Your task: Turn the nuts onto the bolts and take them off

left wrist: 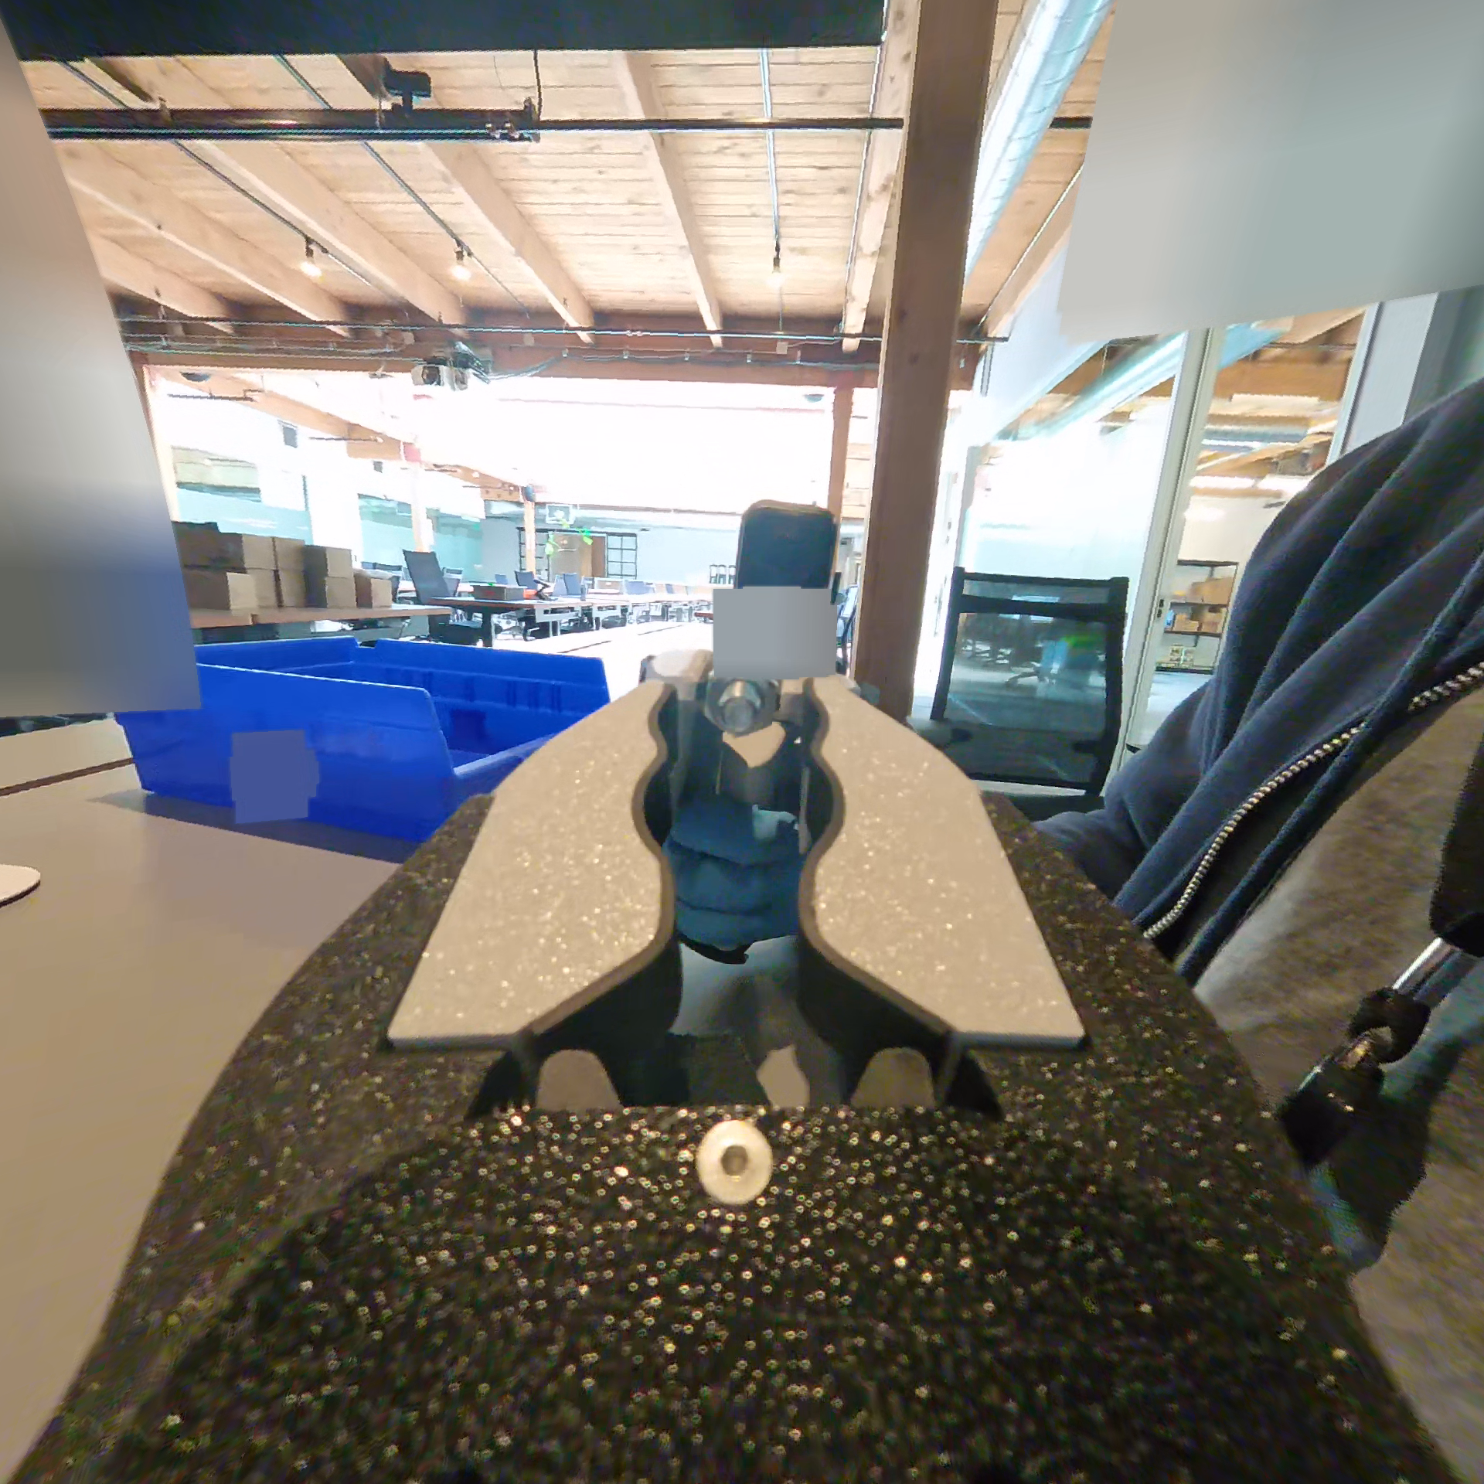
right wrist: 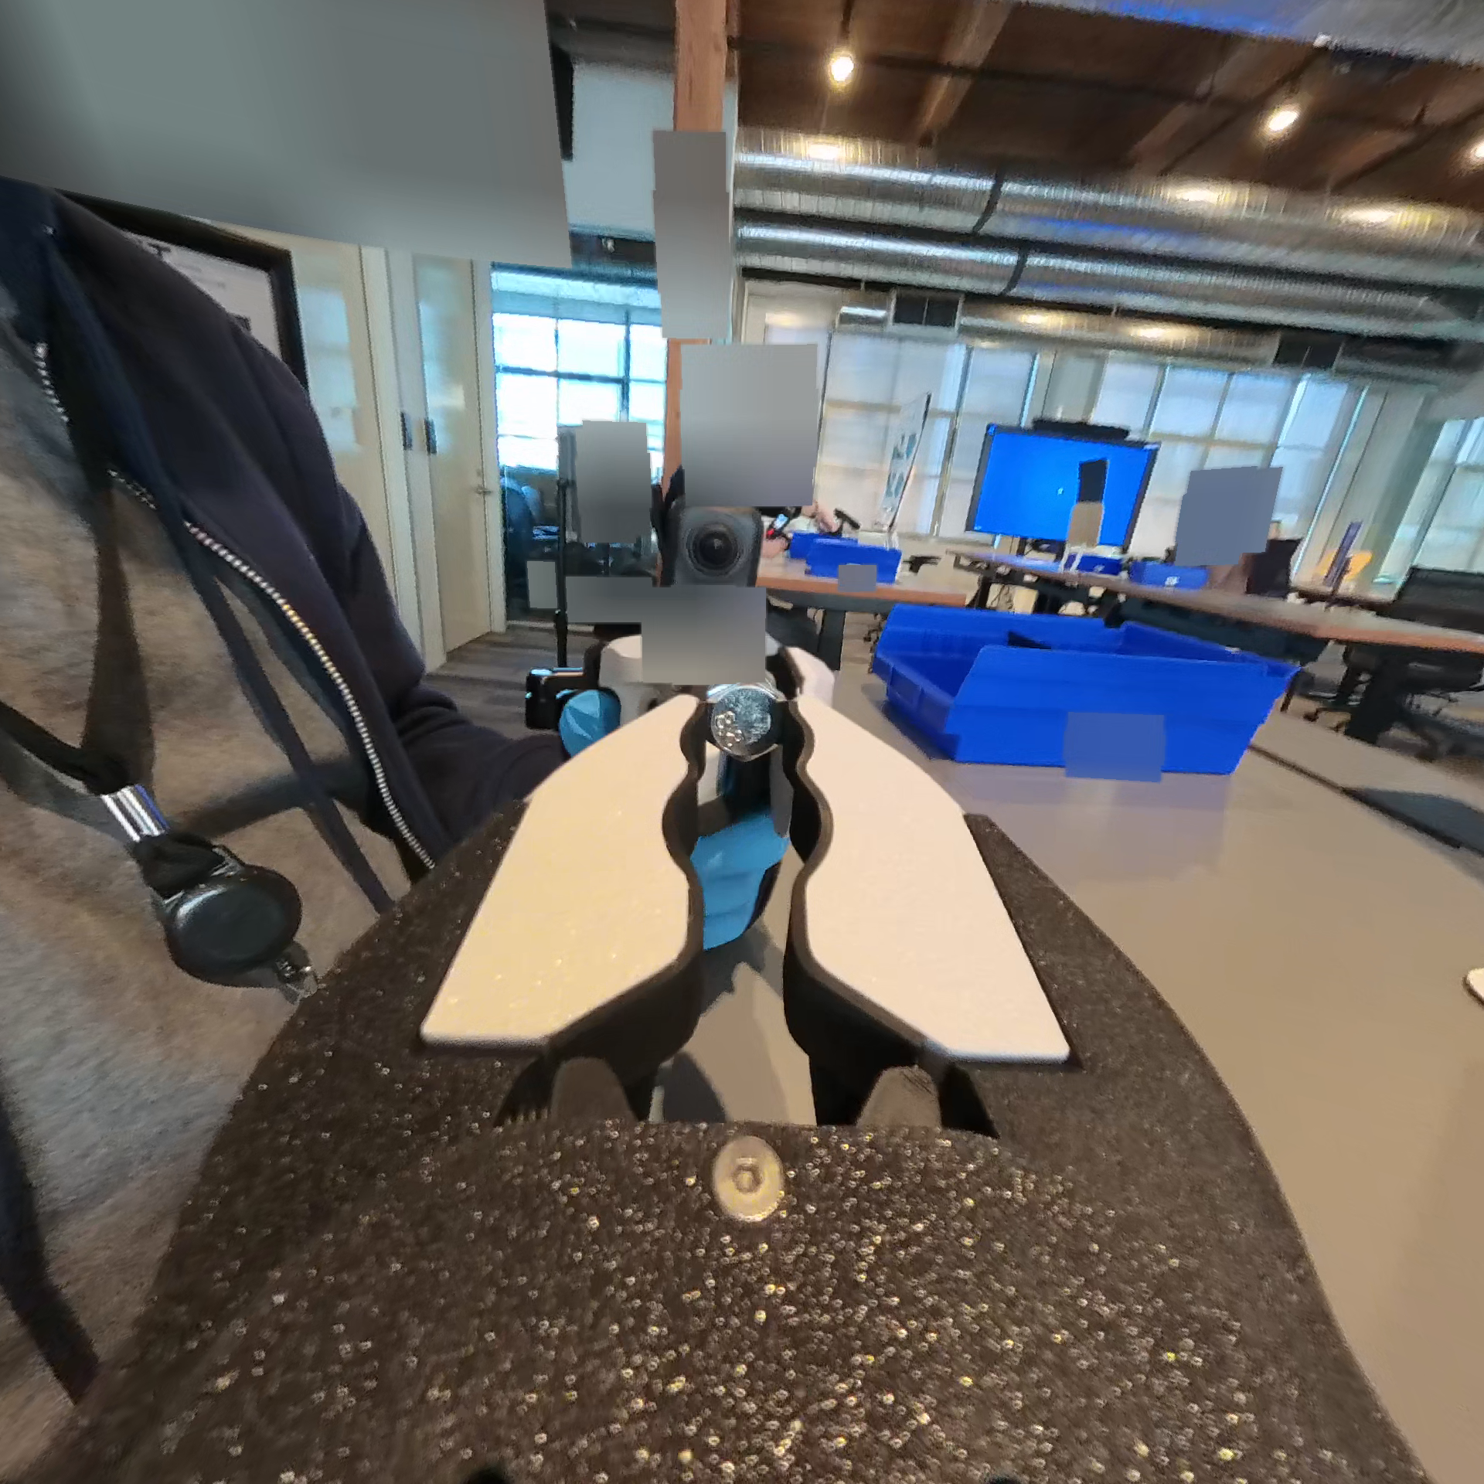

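Presently the left gripper (left wrist: 740,707) is pinched on a hex nut (left wrist: 739,705), threaded end facing the camera. Opposite, the right gripper (right wrist: 743,715) clamps the bolt (right wrist: 740,720) by its stamped head; both tools meet tip to tip above the grey table (left wrist: 161,923). One blue bin (right wrist: 1076,691) sits well apart, its label masked.

The silver bolt (right wrist: 741,720) is held in the air, lying level, well above the grey table (right wrist: 1204,923). Its hexagonal head faces the right wrist camera. A silver nut (left wrist: 739,705) sits on its threaded end, facing the left wrist camera.
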Motion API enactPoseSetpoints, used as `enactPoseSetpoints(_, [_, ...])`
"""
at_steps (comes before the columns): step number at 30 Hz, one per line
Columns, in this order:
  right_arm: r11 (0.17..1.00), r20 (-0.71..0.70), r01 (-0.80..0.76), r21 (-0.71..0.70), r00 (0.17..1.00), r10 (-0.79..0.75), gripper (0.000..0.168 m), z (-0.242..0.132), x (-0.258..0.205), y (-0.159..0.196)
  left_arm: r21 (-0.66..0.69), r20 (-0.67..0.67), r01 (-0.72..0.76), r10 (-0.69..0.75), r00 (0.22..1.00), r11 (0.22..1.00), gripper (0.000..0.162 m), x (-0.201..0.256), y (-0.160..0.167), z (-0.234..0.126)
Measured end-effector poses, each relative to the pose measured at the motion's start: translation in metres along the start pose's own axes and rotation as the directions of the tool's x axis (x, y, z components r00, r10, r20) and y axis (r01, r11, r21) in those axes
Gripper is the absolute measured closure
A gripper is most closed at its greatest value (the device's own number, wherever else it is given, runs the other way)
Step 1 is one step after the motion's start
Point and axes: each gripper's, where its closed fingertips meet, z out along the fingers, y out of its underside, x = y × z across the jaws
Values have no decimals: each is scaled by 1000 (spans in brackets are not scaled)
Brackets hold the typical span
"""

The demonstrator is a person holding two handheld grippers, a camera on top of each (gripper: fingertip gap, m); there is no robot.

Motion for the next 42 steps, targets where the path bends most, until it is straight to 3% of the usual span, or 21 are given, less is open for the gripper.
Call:
enactPoseSetpoints(9, [999,30,-18,-31,999,19,151,6,-4,6,-22,10,-99,100,995,995,146,4,2,0])
enactPoseSetpoints(12, [999,33,-19,-30,999,20,151,6,-4,6,-50,49,-283,285,957,958,148,4,2,0])
enactPoseSetpoints(16, [1000,27,-11,-21,1000,12,151,6,-3,5,-99,125,-606,614,779,789,149,4,0,1])
enactPoseSetpoints(18, [1000,24,-11,-16,1000,12,151,6,-3,4,-63,153,-589,591,792,806,143,5,-5,1])
enactPoseSetpoints(22, [1000,16,4,-5,1000,-4,151,5,-3,1,85,118,-313,302,946,946,135,3,-19,-4])
enactPoseSetpoints(25, [1000,-1,14,0,1000,-14,151,4,0,0,76,53,-86,82,995,993,131,-2,-12,-3])
enactPoseSetpoints(28, [1000,-2,16,1,1000,-16,151,4,0,0,9,23,9,-10,1000,1000,131,-2,0,2])
enactPoseSetpoints(32, [1000,1,19,-15,1000,-19,151,6,-1,3,-14,25,-55,55,998,998,144,2,3,4])
enactPoseSetpoints(34, [1000,9,15,-15,1000,-15,151,6,-2,3,-24,56,-211,212,976,977,144,2,3,3])
enactPoseSetpoints(37, [1000,19,14,-10,1000,-13,151,6,-3,2,-76,118,-513,519,847,855,145,4,1,3])
enactPoseSetpoints(39, [1000,7,21,-9,1000,-21,151,6,-2,2,-108,153,-616,625,765,780,139,3,0,2])
enactPoseSetpoints(40, [1000,5,23,-10,1000,-23,151,6,-2,2,-105,162,-618,627,762,779,136,3,-1,2])
enactPoseSetpoints(42, [1000,7,26,3,1000,-26,151,5,-3,0,-37,142,-521,521,842,853,130,7,-7,2])
